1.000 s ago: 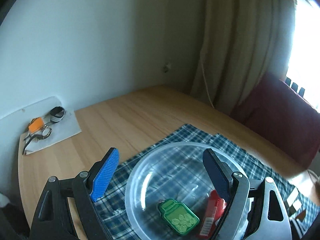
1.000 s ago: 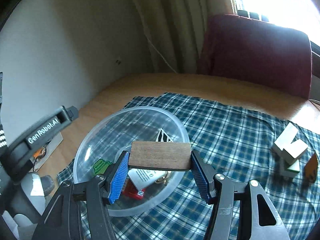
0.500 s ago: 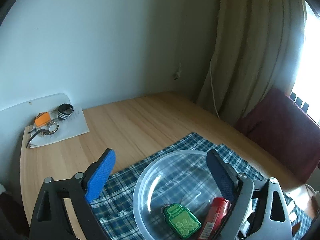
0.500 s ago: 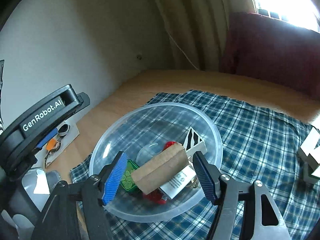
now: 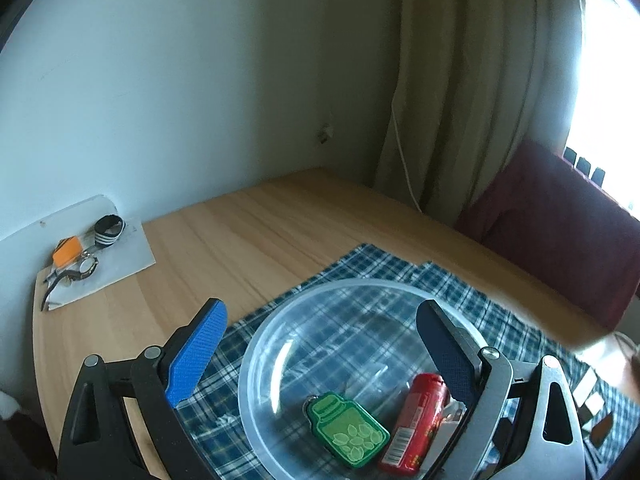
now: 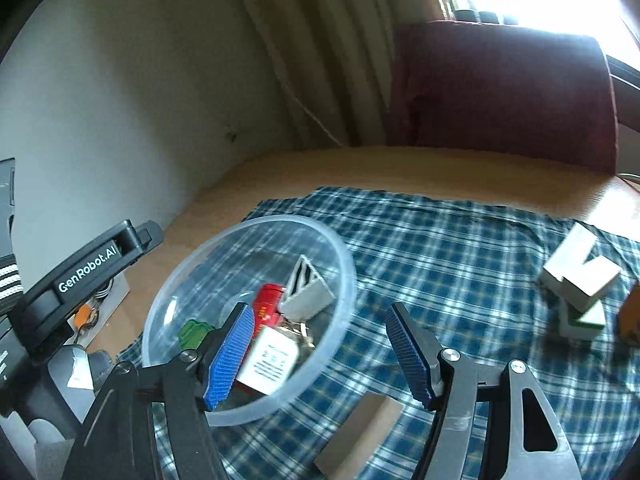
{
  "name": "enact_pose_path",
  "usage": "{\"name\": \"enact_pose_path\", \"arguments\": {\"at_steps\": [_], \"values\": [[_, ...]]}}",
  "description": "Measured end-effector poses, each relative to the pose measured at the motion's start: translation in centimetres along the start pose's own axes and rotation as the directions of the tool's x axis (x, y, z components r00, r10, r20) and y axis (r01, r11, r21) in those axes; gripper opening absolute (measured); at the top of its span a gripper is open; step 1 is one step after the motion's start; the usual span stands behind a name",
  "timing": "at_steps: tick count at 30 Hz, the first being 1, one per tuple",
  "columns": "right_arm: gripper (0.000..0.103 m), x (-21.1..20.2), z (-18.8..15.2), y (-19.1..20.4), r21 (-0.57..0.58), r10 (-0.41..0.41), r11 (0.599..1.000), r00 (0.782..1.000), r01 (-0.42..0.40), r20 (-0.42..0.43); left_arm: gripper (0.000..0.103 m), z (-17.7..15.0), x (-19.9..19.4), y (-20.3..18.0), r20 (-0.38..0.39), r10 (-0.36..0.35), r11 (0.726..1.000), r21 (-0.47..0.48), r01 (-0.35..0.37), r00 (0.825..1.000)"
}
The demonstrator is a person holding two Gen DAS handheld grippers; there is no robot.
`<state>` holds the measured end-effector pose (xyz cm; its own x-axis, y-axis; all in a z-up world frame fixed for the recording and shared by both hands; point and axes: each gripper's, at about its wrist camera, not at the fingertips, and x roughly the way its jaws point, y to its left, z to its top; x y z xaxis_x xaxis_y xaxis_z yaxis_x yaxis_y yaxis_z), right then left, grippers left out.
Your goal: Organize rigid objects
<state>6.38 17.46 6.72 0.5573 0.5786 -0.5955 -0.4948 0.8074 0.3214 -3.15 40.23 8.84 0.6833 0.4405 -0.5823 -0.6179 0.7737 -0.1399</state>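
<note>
Left wrist view: left gripper (image 5: 320,354) spread wide, nothing between the blue pads, hanging over the near rim of a clear plastic bowl (image 5: 264,344). Inside the bowl, a green jar-shaped keychain (image 5: 347,430) lying flat, just beside a red cylinder with a barcode (image 5: 414,426); a scrap of white card partly hidden behind the right finger. Bowl resting on a blue plaid cloth (image 5: 372,268) spread over a light wooden table (image 5: 248,236). Well apart at the far left corner, a white sheet (image 5: 108,264) carrying an orange tag (image 5: 67,251), a wristwatch (image 5: 86,267) and a black-and-white striped band (image 5: 109,230). Behind the table, a beige curtain (image 5: 460,92) and a dark red chair back (image 5: 560,224).

Right wrist view: right gripper (image 6: 320,354) released, jaws apart and empty. Below and between the fingers, a wooden block (image 6: 358,442) lying tilted on the plaid cloth (image 6: 460,264), just outside the bowl (image 6: 346,276), near its front rim; contact with the rim not clear. In the bowl: green keychain (image 6: 194,332), red cylinder (image 6: 268,304), a white triangular block with black stripes (image 6: 306,292) and a white printed box (image 6: 270,362), the last partly covered by the left finger. Far right on the cloth, a cluster of white blocks (image 6: 580,296) with one green-faced piece, and an orange-brown block (image 6: 630,316) at the frame edge. At left, the black body of the other gripper marked GenRobot.AI (image 6: 86,270) standing in front of the table corner.
</note>
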Motion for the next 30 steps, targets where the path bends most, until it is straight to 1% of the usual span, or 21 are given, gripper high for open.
{"name": "enact_pose_path", "arguments": {"at_steps": [7, 12, 15, 19, 22, 25, 28, 30], "values": [[0.072, -0.5, -0.5, -1.0, 0.008, -0.039, 0.999, 0.999, 0.039, -0.009, 0.096, -0.5, 1.1, -1.0, -0.067, -0.042, 0.998, 0.038, 0.045, 0.997], [0.072, -1.7, -1.3, -3.3, 0.038, -0.074, 0.996, 0.997, 0.074, -0.025, 0.096, -0.8, 1.7, -1.5, -0.098, -0.054, 0.997, 0.057, 0.06, 0.994], [0.072, -2.9, -2.2, -4.8, 0.046, -0.069, 0.996, 0.996, 0.071, -0.053, 0.096, -1.0, 1.8, -2.0, -0.107, -0.061, 0.994, 0.079, 0.07, 0.992], [0.072, -4.5, -4.2, -5.0, 0.004, -0.029, 1.0, 0.996, 0.03, -0.084, 0.096, -1.1, 1.7, -2.5, -0.107, -0.065, 0.993, 0.095, 0.075, 0.992], [0.073, -4.8, -4.9, -3.7, -0.062, 0.011, 0.998, 0.994, -0.017, -0.107, 0.096, -1.2, 1.7, -2.5, -0.11, -0.062, 0.993, 0.096, 0.073, 0.992], [0.074, -4.9, -5.5, -2.3, -0.129, 0.028, 0.991, 0.992, -0.044, -0.125, 0.096, -1.2, 2.0, -2.5, -0.114, -0.057, 0.993, 0.096, 0.068, 0.992], [0.075, -4.4, -5.7, -1.9, -0.186, 0.03, 0.981, 0.986, -0.061, -0.164, 0.096, -1.3, 2.3, -2.4, -0.126, -0.053, 0.993, 0.094, 0.065, 0.991], [0.076, -4.2, -5.9, -2.1, -0.239, 0.014, 0.969, 0.983, -0.059, -0.184, 0.096, -1.4, 2.6, -2.4, -0.14, -0.057, 0.993, 0.091, 0.07, 0.988]]}}
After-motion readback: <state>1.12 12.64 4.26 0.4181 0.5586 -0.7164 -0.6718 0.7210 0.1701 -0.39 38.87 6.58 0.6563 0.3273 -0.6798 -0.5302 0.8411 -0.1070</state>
